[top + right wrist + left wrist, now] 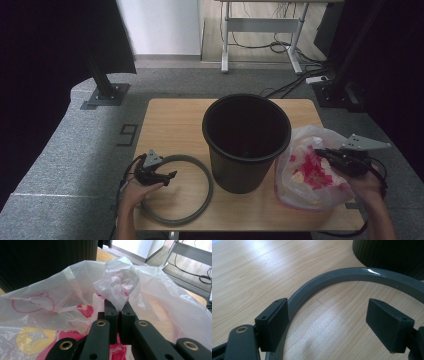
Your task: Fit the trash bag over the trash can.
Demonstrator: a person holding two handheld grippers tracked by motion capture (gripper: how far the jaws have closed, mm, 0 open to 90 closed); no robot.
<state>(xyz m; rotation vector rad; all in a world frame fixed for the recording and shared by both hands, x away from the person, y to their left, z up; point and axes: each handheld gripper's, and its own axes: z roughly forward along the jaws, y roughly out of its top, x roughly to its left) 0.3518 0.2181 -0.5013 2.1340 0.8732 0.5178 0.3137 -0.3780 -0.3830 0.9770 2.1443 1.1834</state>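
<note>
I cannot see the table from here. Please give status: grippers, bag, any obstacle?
Right gripper shut on plastic bag. Left gripper open, one jaw at grey ring. Black bin stands close beside bag.

The plastic bag [75, 302] hides the right tool's [119, 308] fingertips.

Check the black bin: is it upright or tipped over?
Upright. In the high view the black bin stands on its base on the table, its round mouth facing up, between the grey ring and the plastic bag.
</note>
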